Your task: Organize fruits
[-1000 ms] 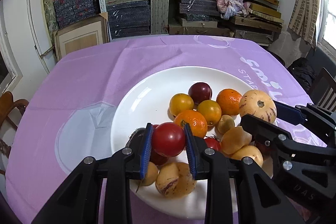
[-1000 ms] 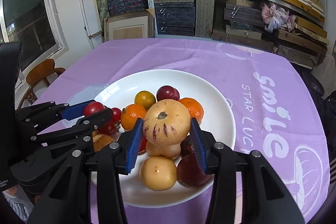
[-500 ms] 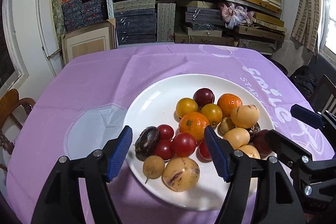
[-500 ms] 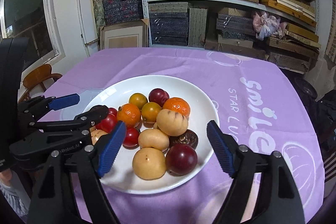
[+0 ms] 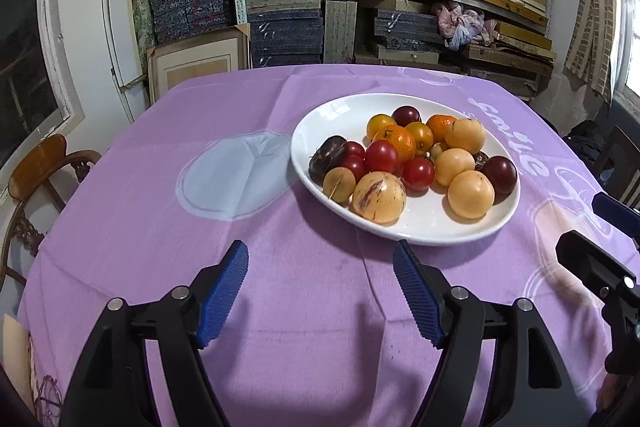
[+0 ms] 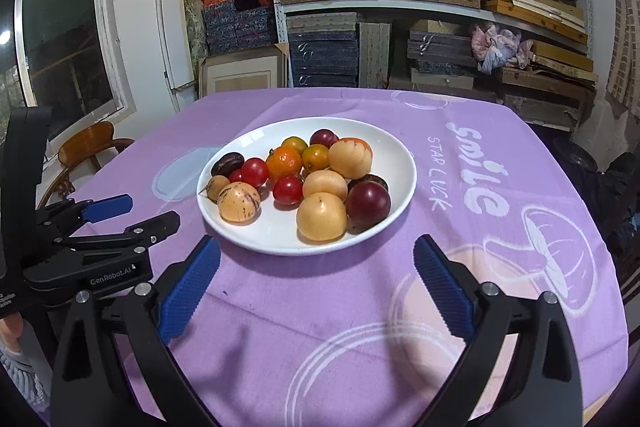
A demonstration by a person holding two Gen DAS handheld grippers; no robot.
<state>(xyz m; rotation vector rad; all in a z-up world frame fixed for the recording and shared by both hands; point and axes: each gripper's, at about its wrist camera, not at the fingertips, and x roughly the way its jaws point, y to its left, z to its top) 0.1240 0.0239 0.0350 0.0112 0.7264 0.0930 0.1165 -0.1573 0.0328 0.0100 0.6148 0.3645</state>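
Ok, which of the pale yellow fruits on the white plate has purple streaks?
The round pale yellow fruit at the near rim of the white plate, beside the small stemmed one. It alone shows purple streaks; the other yellow fruits look plain.

We're looking at a glossy white ceramic-looking plate [image 6: 404, 163] on a matt purple cloth table cover [image 6: 320, 327] that creases softly. The red cherry tomatoes [image 6: 287, 189] are smooth and shiny, the streaked pale yellow melon-like fruit [image 6: 239, 203] looks duller. The left gripper [image 5: 320, 287] and right gripper [image 6: 316, 283] are matt black plastic with ribbed blue pads [image 6: 188, 291] and small shiny metal screws. The brown chair [image 6: 86, 143] looks like varnished wood.
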